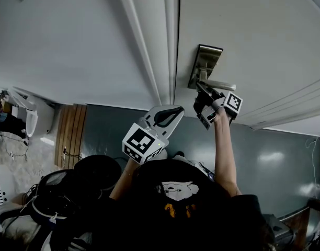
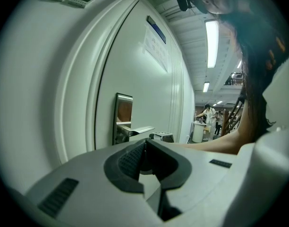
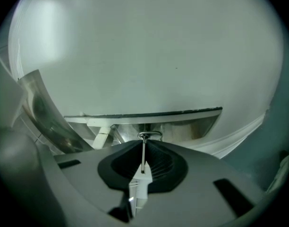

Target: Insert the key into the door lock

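Observation:
A brass lock plate (image 1: 204, 64) with a silver lever handle (image 1: 218, 85) sits on the white door (image 1: 254, 30). My right gripper (image 1: 204, 97) is pressed up to the plate just under the lever, shut on a thin metal key (image 3: 143, 151). The key stands edge-on between the pads, and its tip and ring (image 3: 149, 135) reach the plate beneath the handle (image 3: 144, 119). Whether the key is inside the keyhole is hidden. My left gripper (image 1: 168, 116) hangs back to the left of the lock, shut and holding nothing. From the left gripper (image 2: 144, 157) view the lock plate (image 2: 123, 117) lies ahead.
The door frame (image 1: 149, 41) runs just left of the lock. A wooden panel (image 1: 71, 135) and dark bags and chairs (image 1: 55, 192) are on the floor at the lower left. Down the corridor a person (image 2: 208, 115) stands at a table.

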Demonstrator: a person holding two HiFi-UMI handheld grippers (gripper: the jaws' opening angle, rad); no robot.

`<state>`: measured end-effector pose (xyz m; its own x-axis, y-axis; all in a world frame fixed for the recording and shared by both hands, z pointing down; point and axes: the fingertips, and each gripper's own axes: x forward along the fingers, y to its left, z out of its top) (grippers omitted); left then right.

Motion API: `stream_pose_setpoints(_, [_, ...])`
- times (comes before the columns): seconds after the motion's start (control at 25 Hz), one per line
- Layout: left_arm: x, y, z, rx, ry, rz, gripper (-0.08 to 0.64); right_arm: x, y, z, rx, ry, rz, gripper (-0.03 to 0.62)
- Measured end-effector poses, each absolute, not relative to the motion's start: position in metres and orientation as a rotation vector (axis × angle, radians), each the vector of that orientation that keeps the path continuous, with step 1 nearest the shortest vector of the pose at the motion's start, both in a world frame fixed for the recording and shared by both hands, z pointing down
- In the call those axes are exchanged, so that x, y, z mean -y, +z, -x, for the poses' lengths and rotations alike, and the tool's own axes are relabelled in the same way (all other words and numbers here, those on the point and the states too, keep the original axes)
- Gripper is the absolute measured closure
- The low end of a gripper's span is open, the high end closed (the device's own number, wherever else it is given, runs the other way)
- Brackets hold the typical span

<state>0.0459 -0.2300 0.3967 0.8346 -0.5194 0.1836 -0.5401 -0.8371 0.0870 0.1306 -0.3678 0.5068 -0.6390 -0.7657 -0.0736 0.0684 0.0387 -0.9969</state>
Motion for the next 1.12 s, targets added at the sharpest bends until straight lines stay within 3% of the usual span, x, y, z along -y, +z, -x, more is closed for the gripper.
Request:
stream_pose_setpoints(0.32, [0.227,0.395,-0.047,0.834,0.24,-2.883,0.543,0.368,0.501,-0.13,-1.683,-1.61,0.719,0.567])
stream_pose_setpoints(0.56, [0.221,0.393,-0.048,0.845,0.241,-2.884,0.543,0.356,0.494,-0.132,-1.694,-1.596,0.732,0.52])
stream_pose_setpoints(1.12, [0.195,0.408,-0.062,0.864,0.266,-2.83,0.543,0.278,0.507,-0.129,-1.974,-1.599,0.887,0.531])
